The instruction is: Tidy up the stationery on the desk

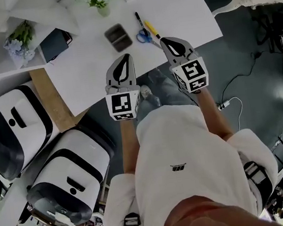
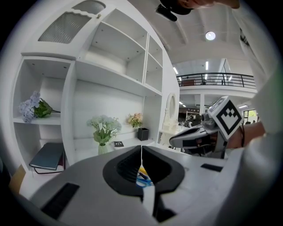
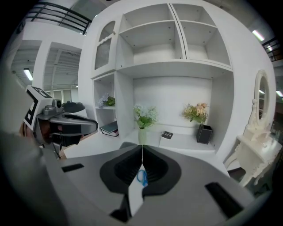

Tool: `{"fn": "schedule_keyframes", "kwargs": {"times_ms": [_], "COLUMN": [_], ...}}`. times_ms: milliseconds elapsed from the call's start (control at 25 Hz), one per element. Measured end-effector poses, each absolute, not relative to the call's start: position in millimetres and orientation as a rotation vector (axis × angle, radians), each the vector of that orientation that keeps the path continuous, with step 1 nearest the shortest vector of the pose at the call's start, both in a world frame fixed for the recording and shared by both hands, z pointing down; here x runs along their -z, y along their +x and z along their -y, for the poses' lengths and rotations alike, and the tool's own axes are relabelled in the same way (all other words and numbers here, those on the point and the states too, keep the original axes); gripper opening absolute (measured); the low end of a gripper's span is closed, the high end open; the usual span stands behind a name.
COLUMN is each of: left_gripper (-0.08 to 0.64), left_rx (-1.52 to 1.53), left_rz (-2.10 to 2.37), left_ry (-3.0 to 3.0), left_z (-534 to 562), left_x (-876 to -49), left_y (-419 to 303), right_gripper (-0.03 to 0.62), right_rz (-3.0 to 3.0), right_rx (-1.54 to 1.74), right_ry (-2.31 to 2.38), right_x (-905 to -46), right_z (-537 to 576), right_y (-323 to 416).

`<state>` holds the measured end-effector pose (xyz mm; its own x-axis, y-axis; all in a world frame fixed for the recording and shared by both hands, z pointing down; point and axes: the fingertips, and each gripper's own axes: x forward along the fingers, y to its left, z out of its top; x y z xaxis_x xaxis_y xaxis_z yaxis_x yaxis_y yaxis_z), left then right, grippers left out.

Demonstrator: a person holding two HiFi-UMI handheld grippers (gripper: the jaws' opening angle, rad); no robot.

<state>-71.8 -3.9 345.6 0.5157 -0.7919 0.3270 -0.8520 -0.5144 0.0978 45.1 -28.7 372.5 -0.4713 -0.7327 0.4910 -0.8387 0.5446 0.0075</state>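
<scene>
On the white desk (image 1: 180, 13) lie blue-handled scissors (image 1: 145, 36), a black pen (image 1: 139, 19), a yellow pen (image 1: 151, 29) and a dark grey case (image 1: 118, 37). My left gripper (image 1: 124, 57) is shut and empty, hanging just short of the desk's front edge below the case. My right gripper (image 1: 165, 40) is also shut and empty, its tips over the desk edge close to the scissors and yellow pen. In the left gripper view, the scissors (image 2: 142, 181) show low in the slit below the left gripper (image 2: 141, 148). The right gripper view shows a blue scissor handle (image 3: 142, 178) below the right gripper (image 3: 142, 148).
A dark notebook (image 1: 53, 44), a vase of flowers (image 1: 98, 0) and a lavender bunch (image 1: 17, 40) sit toward the desk's back left. White shelves (image 3: 177, 66) hold a black pot (image 3: 203, 133) and a small card (image 3: 167, 135). Two white-and-black machines (image 1: 10, 128) stand on the floor at left.
</scene>
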Motion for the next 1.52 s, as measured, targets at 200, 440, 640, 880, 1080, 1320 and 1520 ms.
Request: {"fn": "schedule_keyframes", "kwargs": {"times_ms": [200,440,640,880,1080,1320,1520], "left_gripper": [0.000,0.000,0.000,0.000,0.000,0.000,0.000], "left_rx": [-0.371,-0.399,-0.420,-0.426,-0.443,-0.460,-0.478], "left_rz": [1.376,1.357,1.336,1.309,1.292,1.287,1.281], "left_ry": [2.486,2.457,2.450,2.428,2.412,2.396,2.382], "left_z": [28.7,50.6,65.8,80.0,92.5,106.0,113.4], "left_x": [-366.1,-388.3,-404.1,-423.4,-438.1,-449.2,-458.4], "left_y": [-58.8,-44.2,-31.3,-16.7,-8.7,-4.7,-0.8], "right_gripper": [-0.003,-0.003,-0.003,-0.003,-0.003,-0.002,-0.002], "right_rz": [2.313,2.304,2.268,2.249,2.240,2.234,2.227], "right_rx": [-0.366,-0.392,-0.406,-0.440,-0.471,-0.484,-0.491], "right_ry": [1.236,1.185,1.154,1.135,1.108,1.074,1.059], "right_x": [-398.9,-422.2,-445.5,-468.0,-485.1,-500.6,-517.0], "right_z": [52.4,73.6,90.1,105.7,116.4,128.8,140.3], "right_y": [54.1,57.6,62.2,66.9,67.5,64.6,63.2]}}
